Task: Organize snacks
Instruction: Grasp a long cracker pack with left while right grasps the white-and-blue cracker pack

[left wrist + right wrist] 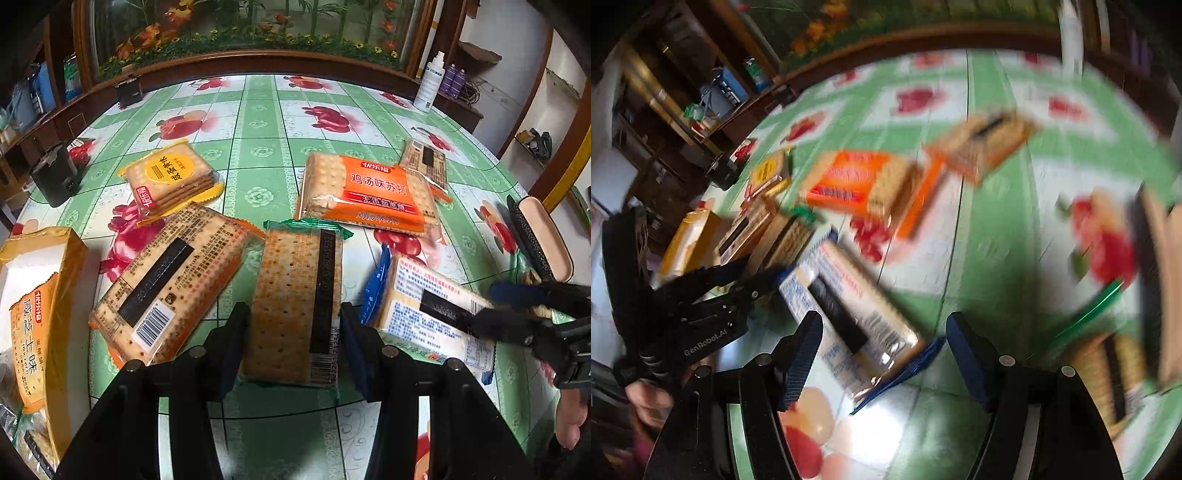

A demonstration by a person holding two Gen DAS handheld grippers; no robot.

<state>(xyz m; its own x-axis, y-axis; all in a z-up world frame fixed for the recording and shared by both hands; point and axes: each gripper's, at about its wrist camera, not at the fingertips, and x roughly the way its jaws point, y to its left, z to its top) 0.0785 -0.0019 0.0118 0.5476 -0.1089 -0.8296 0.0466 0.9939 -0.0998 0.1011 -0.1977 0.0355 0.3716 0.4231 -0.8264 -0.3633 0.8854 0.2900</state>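
The left gripper [293, 317] is clamped across the green pack [295, 306], its long axis along the fingers, while the right gripper [884, 354], jaws opening and empty, straddles the blue pack [849, 317] lying slantwise on the table [990, 229].

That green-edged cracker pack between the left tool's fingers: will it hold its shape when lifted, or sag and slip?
The green-edged cracker pack probably stays fairly stiff: a flat stack of crackers fills it. Its glossy wrapper could slide against the pads, and the crackers may crack under hard squeezing. It looks light for its size.
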